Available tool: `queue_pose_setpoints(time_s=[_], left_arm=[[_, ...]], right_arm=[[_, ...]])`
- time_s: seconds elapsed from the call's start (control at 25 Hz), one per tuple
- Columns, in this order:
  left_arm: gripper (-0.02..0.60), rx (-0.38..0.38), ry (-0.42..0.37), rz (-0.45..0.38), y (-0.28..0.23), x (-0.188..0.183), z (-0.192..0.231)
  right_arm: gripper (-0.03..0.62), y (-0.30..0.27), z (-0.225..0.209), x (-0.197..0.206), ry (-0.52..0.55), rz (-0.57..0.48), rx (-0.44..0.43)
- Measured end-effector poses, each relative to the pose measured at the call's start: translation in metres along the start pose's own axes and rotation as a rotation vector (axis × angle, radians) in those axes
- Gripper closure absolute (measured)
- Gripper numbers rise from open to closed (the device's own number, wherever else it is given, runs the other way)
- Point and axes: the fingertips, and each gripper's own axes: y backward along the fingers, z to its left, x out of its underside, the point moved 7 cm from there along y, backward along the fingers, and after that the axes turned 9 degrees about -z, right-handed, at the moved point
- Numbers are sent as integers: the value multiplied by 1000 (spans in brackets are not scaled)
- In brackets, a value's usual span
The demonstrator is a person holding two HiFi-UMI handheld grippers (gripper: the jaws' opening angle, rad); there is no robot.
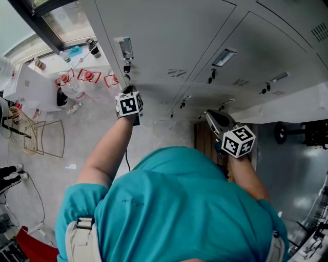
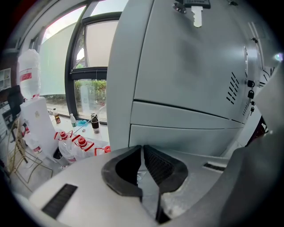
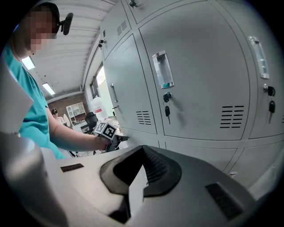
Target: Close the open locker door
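Grey metal lockers fill the top of the head view. The locker door [image 1: 154,46] with a recessed handle [image 1: 124,48] and a key [image 1: 126,66] lies level with its neighbours, and I see no gap around it. My left gripper [image 1: 130,92] is shut on nothing and points at the lower part of this door [image 2: 191,66], close to it. Whether it touches the door I cannot tell. Its jaws [image 2: 142,147] meet at the tips, and the key [image 2: 195,13] hangs above them. My right gripper [image 1: 208,114] is shut and empty [image 3: 143,149], held back from the lockers [image 3: 199,80]. It sees the left gripper [image 3: 123,138].
Clear bottles with red caps [image 1: 87,77] stand left of the lockers under a window [image 2: 91,84]. A wire rack [image 1: 38,135] and a white water dispenser [image 2: 35,119] are further left. More locker doors with keys [image 3: 167,111] run to the right. A brown panel [image 1: 205,138] is below them.
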Motion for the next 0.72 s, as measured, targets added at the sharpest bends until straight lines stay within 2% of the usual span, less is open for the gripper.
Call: queue_pose_setpoints(time_s=[0.48,0.6,0.72], left_arm=[[572,91,43,18,25,17,1],[572,170,69,-4,43,24,1],[574,276,91,-73,69,24,2]], right_arm=[[595,-12,7,-7,19,-1,-29],[595,-18,9,-10,24,-12,-44],[595,-24,11,-13,25,-31,-66]])
